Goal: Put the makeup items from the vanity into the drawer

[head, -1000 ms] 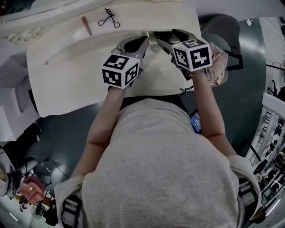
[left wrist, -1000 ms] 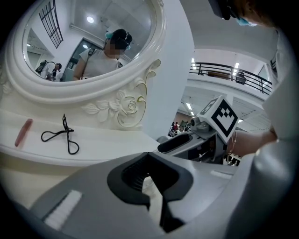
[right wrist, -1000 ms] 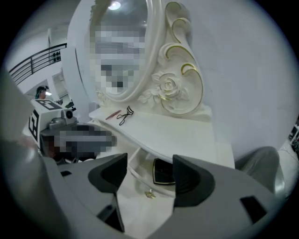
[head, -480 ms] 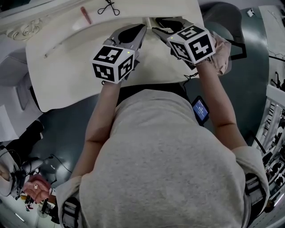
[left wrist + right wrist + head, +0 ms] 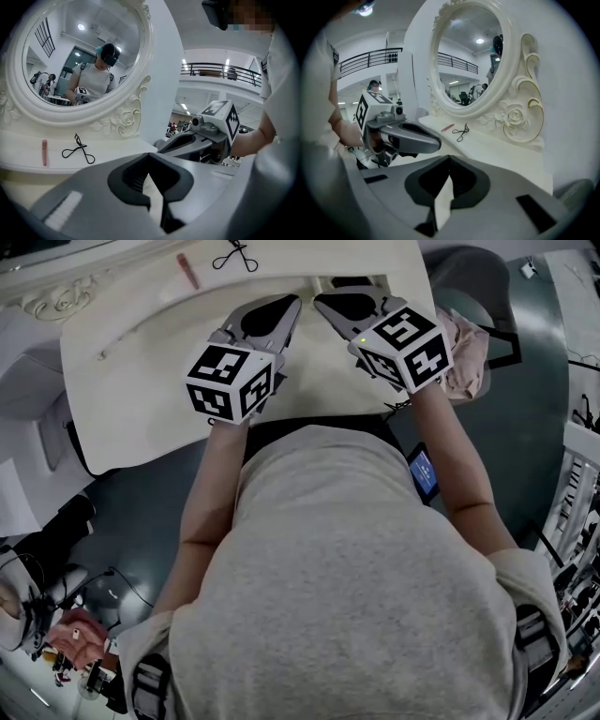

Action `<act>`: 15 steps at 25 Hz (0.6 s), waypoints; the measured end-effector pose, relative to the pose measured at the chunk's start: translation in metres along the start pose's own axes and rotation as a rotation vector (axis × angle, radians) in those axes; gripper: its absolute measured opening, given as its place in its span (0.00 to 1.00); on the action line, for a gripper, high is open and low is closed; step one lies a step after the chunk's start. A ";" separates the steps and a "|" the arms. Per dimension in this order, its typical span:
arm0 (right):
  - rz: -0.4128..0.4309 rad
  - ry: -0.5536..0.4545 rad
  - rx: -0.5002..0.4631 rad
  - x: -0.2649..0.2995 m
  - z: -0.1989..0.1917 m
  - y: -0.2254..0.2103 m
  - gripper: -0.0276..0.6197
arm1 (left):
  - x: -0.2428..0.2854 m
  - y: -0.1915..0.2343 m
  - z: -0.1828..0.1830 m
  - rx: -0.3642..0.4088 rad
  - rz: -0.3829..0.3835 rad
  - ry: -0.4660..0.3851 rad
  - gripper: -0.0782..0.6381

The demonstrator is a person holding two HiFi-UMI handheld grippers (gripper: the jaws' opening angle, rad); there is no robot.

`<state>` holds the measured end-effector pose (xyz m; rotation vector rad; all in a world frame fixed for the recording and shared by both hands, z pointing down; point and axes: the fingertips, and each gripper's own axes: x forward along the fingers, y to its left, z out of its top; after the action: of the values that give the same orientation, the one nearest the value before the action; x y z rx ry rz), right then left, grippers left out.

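Note:
On the cream vanity top (image 5: 141,399), near the mirror, lie a pink lipstick tube (image 5: 187,270) and a black eyelash curler (image 5: 234,256). Both also show in the left gripper view, lipstick tube (image 5: 44,152) and eyelash curler (image 5: 78,150), and in the right gripper view, lipstick tube (image 5: 447,127) and eyelash curler (image 5: 461,132). My left gripper (image 5: 292,302) and right gripper (image 5: 319,302) hover side by side over the middle of the top, short of both items. Each is shut with nothing between its jaws, left gripper (image 5: 148,153) and right gripper (image 5: 449,157).
An oval mirror (image 5: 79,56) in a carved white frame stands at the back of the vanity. A thin pale stick (image 5: 141,329) lies on the left of the top. A pinkish cloth (image 5: 464,343) sits off the vanity's right edge.
The right gripper's jaws have gone from wide open to shut, with nothing in them. Both grippers have drifted a little toward the mirror.

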<state>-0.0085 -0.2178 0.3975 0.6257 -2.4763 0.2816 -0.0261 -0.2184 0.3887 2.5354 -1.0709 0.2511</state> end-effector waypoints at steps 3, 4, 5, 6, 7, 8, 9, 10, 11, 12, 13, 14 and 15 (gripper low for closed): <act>0.000 -0.061 0.010 -0.005 0.008 0.002 0.06 | -0.002 -0.002 -0.003 -0.008 0.003 -0.007 0.12; -0.002 -0.083 0.006 -0.008 0.012 0.003 0.06 | -0.002 -0.003 -0.004 -0.014 0.005 -0.010 0.12; -0.006 -0.105 -0.001 -0.010 0.015 0.004 0.06 | -0.002 -0.003 -0.005 -0.021 0.008 -0.013 0.12; -0.014 -0.125 -0.008 -0.012 0.018 0.005 0.06 | -0.003 -0.004 -0.005 -0.028 0.012 -0.018 0.12; -0.024 -0.141 -0.013 -0.013 0.021 0.006 0.06 | -0.003 -0.003 -0.005 -0.032 0.017 -0.023 0.12; -0.033 -0.155 -0.014 -0.013 0.023 0.006 0.06 | -0.003 -0.003 -0.005 -0.035 0.020 -0.027 0.12; -0.040 -0.170 -0.008 -0.014 0.025 0.007 0.06 | -0.003 -0.003 -0.005 -0.036 0.022 -0.029 0.12; -0.047 -0.189 0.001 -0.014 0.027 0.008 0.06 | -0.003 -0.003 -0.006 -0.036 0.022 -0.028 0.12; -0.055 -0.209 0.013 -0.015 0.028 0.009 0.06 | -0.002 -0.004 -0.007 -0.035 0.022 -0.026 0.12; -0.064 -0.229 0.023 -0.015 0.029 0.010 0.06 | -0.002 -0.004 -0.008 -0.034 0.022 -0.022 0.12; -0.074 -0.247 0.035 -0.016 0.029 0.010 0.06 | -0.002 -0.004 -0.009 -0.034 0.023 -0.019 0.12; -0.085 -0.263 0.050 -0.017 0.029 0.010 0.06 | -0.002 -0.004 -0.010 -0.035 0.026 -0.017 0.12; -0.097 -0.277 0.068 -0.018 0.029 0.010 0.06 | -0.002 -0.004 -0.011 -0.037 0.030 -0.016 0.12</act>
<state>-0.0140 -0.2123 0.3628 0.8619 -2.6974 0.2566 -0.0247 -0.2105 0.3968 2.4939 -1.1094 0.2173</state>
